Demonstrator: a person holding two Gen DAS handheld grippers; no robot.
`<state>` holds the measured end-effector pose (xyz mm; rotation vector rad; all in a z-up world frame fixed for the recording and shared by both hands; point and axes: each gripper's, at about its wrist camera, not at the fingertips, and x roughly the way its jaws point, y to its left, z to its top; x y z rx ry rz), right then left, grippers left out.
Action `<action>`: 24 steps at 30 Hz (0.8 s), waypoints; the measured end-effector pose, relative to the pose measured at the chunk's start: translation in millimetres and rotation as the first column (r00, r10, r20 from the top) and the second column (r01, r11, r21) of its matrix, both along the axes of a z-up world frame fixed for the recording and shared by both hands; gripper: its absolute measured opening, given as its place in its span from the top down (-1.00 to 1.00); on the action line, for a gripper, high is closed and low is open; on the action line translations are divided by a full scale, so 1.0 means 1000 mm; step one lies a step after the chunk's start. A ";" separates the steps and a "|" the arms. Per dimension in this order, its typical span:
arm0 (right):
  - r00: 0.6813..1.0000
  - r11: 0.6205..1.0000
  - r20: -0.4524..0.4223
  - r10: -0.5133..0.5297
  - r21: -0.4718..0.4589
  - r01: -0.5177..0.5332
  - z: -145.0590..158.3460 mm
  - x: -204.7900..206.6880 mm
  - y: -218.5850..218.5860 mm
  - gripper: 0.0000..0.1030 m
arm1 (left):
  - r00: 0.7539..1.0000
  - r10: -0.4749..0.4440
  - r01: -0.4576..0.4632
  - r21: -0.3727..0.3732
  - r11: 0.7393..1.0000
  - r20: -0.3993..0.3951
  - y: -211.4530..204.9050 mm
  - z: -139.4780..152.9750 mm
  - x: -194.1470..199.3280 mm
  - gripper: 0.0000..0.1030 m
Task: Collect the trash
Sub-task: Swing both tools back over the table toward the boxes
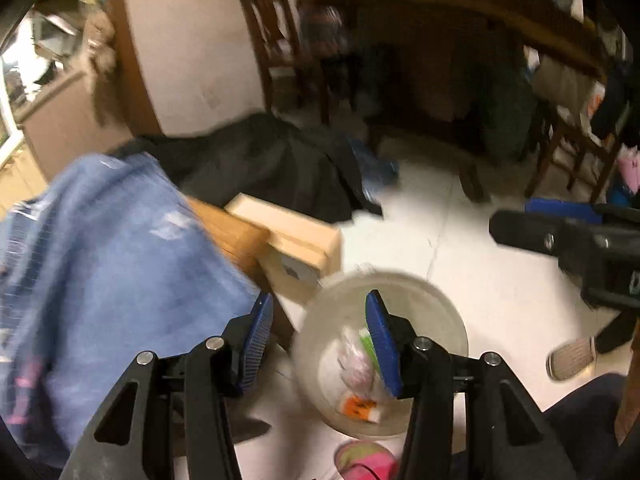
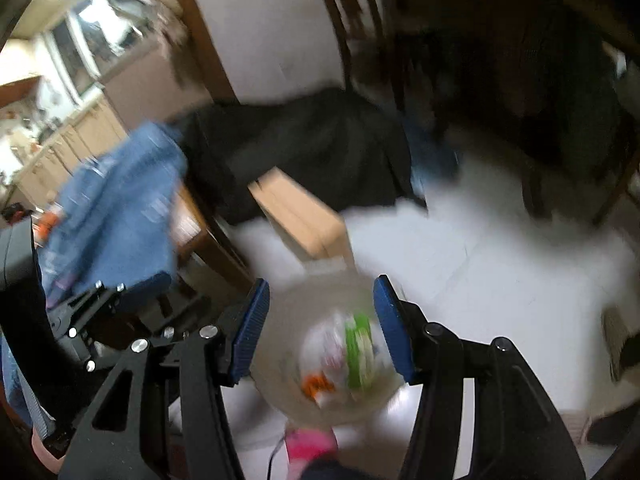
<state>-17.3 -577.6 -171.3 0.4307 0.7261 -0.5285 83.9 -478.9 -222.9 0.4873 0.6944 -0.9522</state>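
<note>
A round white bin (image 1: pixel 434 312) stands on the pale tiled floor, holding crumpled plastic wrappers (image 1: pixel 356 360) with green and orange bits. My left gripper (image 1: pixel 320 295) hovers above the bin's left half, open, with nothing between its blue pads (image 1: pixel 382 336). In the right wrist view the bin (image 2: pixel 280 344) and its wrappers (image 2: pixel 352 352) are blurred, directly under my right gripper (image 2: pixel 322 280), which is also open and empty. Each gripper shows in the other's view: the right one (image 1: pixel 516 232) at the right edge, the left one (image 2: pixel 120 292) at lower left.
A blue cloth (image 1: pixel 100 260) drapes over wooden furniture left of the bin. A cardboard box (image 1: pixel 296 240) and a black heap (image 1: pixel 272 160) lie behind it. Wooden chairs (image 1: pixel 276 40) and a table stand further back. A person's shoe (image 1: pixel 572 356) and a pink slipper (image 1: pixel 368 460) are near the bin.
</note>
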 end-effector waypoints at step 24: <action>0.579 0.584 0.087 0.811 -0.180 -0.792 0.076 0.197 0.272 -0.34 | 0.736 0.677 -0.650 -0.281 0.706 0.000 0.383 0.149 0.156 -0.05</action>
